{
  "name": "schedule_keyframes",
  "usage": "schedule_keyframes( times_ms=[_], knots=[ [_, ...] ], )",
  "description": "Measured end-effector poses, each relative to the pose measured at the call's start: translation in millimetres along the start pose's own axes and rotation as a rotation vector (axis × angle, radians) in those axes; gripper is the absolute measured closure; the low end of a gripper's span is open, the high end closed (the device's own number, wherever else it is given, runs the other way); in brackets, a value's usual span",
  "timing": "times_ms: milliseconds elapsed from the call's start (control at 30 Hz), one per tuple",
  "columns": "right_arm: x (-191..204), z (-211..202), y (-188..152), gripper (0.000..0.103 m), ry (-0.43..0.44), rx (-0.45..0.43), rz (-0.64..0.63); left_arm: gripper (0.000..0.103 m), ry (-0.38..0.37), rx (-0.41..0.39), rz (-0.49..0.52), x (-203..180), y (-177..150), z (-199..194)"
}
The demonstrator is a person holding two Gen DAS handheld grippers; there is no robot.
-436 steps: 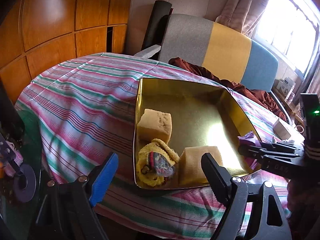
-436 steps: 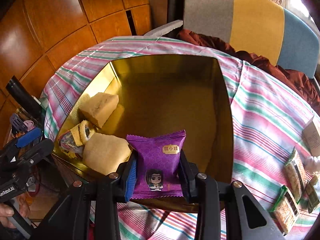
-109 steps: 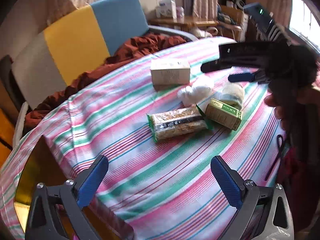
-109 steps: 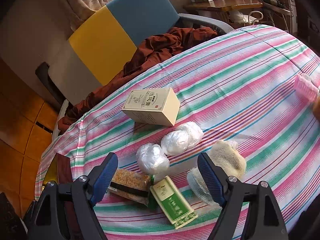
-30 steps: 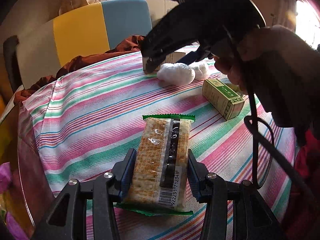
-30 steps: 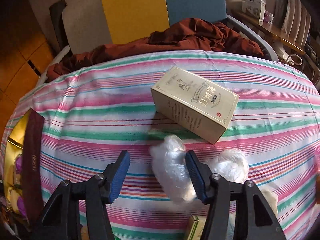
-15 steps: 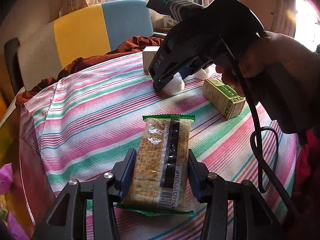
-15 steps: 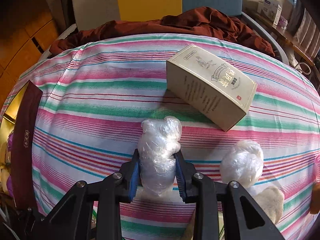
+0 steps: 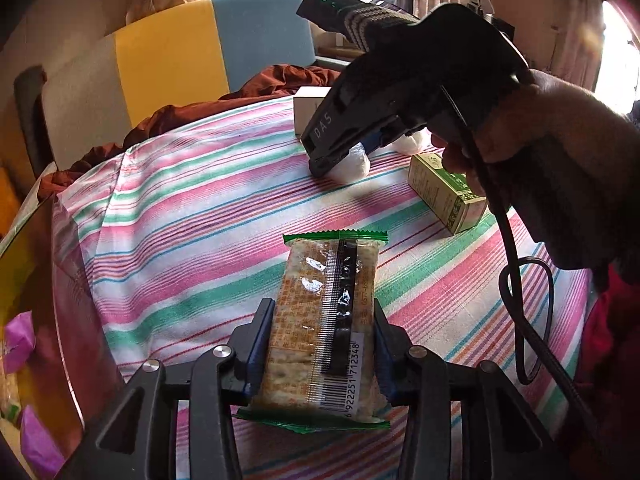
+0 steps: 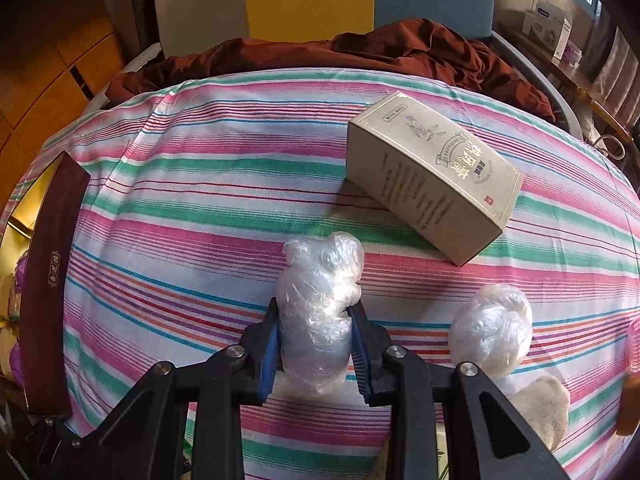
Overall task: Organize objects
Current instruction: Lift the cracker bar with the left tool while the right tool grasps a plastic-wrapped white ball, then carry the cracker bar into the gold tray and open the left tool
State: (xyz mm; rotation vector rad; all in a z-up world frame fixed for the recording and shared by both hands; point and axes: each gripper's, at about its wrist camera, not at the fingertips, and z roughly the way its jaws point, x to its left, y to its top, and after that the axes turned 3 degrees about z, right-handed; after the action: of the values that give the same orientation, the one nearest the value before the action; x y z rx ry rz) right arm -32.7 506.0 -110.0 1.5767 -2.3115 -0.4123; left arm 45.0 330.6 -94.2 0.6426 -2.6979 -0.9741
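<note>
Both claws are loaded: my left claw [image 9: 322, 344] grips the green-edged clear-wrapped cracker packet [image 9: 326, 320], my right claw [image 10: 316, 350] pinches a crumpled clear plastic-wrapped bundle [image 10: 318, 304] above the striped desk [image 10: 180, 208]. Some snacks sit in the gold tin [image 9: 24, 264]; a second bundle [image 10: 492, 330], beige carton [image 10: 432, 176] and green box [image 9: 448, 196] remain, so I judge it partway.
</note>
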Motion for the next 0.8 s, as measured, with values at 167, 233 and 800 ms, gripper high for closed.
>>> schedule_keyframes(
  times_ms=[167, 233, 800],
  knots=[
    [11.1, -0.7, -2.4, 0.072, 0.002, -0.002, -0.049, 0.058, -0.009, 0.002, -0.043, 4.4, -1.7, -20.4],
    [15.2, -0.5, -3.9, 0.072, -0.001, -0.005, -0.059, 0.058, -0.011, -0.015, -0.061, 6.5, -1.3, -33.6],
    [31.0, -7.1, -15.5, 0.073, -0.048, -0.018, -0.115, 0.058, 0.200, -0.108, -0.348, 131.0, -21.9, -126.7]
  ],
)
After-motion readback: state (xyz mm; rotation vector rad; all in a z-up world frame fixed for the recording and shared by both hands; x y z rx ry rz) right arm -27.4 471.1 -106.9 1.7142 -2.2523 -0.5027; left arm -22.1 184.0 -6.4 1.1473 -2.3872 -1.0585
